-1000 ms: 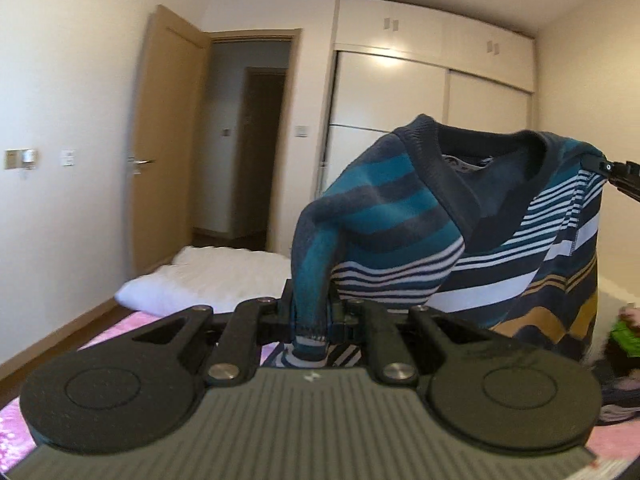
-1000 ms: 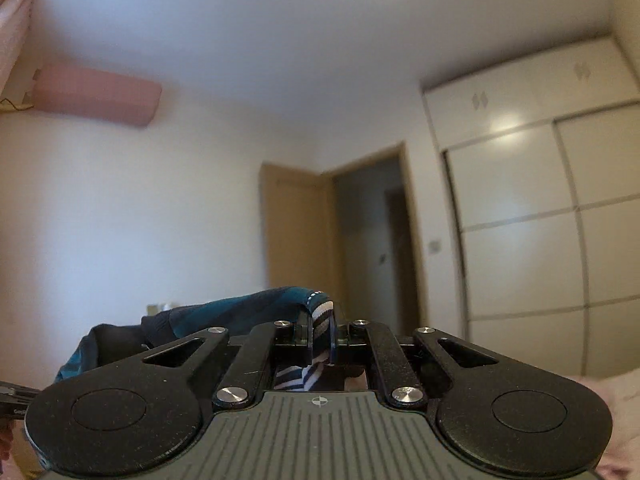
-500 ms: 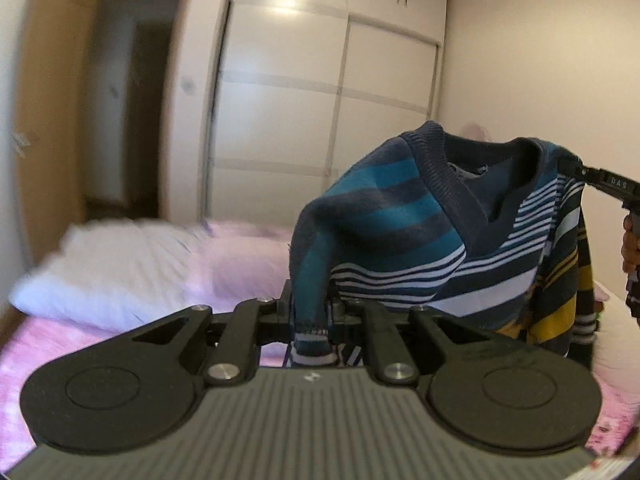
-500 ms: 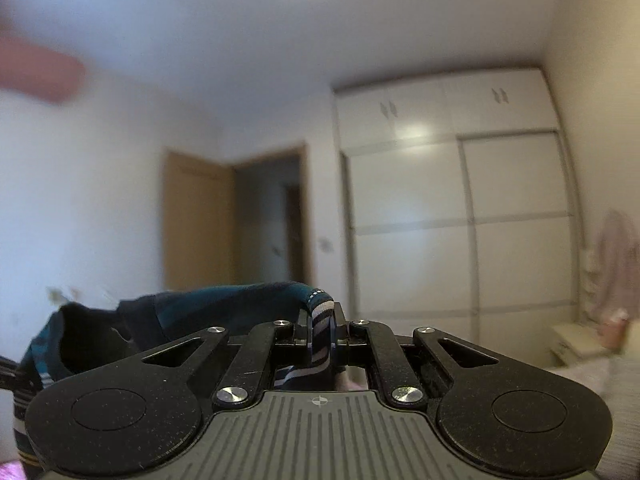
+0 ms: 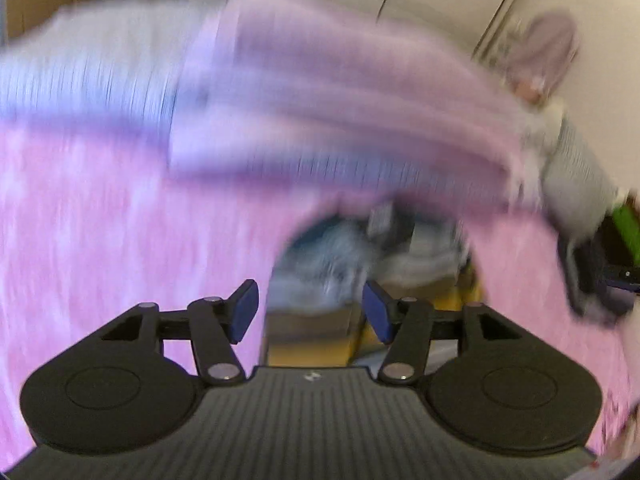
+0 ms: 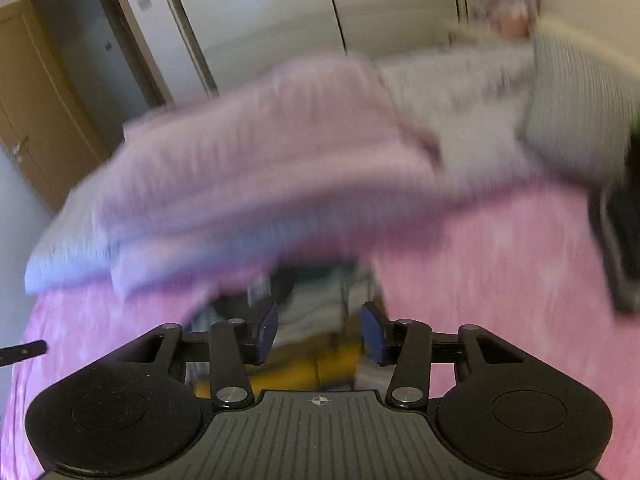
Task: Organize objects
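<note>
The striped sweater [image 5: 360, 264], teal, white and yellow, lies blurred on the pink bed sheet [image 5: 100, 240], just beyond my left gripper [image 5: 310, 308], which is open and empty above it. In the right wrist view the sweater [image 6: 316, 336] lies under and ahead of my right gripper [image 6: 319, 332], also open and empty. Both views are motion-blurred, so the sweater's shape is unclear.
A folded pale pink quilt [image 5: 320, 100] and a white pillow [image 5: 92, 60] lie across the bed behind the sweater. A grey striped cushion [image 6: 576, 112] and dark clothes [image 5: 592, 280] sit at the right. Wardrobe doors [image 6: 260, 8] and a wooden door [image 6: 36, 100] stand beyond.
Both grippers held the sweater up in the air by its shoulders; now both have opened, the sweater has dropped onto the bed, and both cameras have tipped down toward it.
</note>
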Demonstrator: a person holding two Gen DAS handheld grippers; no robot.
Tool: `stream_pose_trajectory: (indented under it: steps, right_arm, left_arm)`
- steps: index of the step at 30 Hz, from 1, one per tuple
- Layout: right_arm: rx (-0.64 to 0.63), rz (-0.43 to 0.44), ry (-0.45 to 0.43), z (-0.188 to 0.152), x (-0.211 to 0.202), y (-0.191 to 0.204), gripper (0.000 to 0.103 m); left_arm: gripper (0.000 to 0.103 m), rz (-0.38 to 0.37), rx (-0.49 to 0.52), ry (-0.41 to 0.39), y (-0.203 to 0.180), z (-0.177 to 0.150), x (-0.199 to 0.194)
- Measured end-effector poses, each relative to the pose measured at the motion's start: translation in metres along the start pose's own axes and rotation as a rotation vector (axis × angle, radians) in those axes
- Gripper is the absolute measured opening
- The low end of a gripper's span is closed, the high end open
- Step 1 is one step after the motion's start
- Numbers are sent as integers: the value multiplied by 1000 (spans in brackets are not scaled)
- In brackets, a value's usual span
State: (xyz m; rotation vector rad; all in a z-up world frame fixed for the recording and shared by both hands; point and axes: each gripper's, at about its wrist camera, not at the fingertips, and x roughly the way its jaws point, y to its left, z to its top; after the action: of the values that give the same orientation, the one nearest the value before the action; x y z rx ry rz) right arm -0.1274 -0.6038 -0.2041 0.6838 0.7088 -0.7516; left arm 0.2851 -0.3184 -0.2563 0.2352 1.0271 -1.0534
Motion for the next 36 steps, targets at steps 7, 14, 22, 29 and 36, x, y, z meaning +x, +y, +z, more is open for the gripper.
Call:
stream_pose_trajectory:
  steps: [7,14,22,29,36]
  right_arm:
    - [212,-81,373,-173,19,-58,44]
    - [242,-151,410,-190,16,-55,44]
    - [139,-144,263,-165,-14,-29,44]
    - [154,-129,282,-201,-12,-28,52]
    - [62,-65,341,-245,-1,-39,60]
  left_arm:
    - [55,-48,-60,323,8,-174,17]
    - [7,53,105,406,11,-221,32]
    - [7,403,119,-2,169,-73,-57]
    - [27,500,-61,5,273,-15,-25]
    - [34,387,-211,57,225,-100,-29]
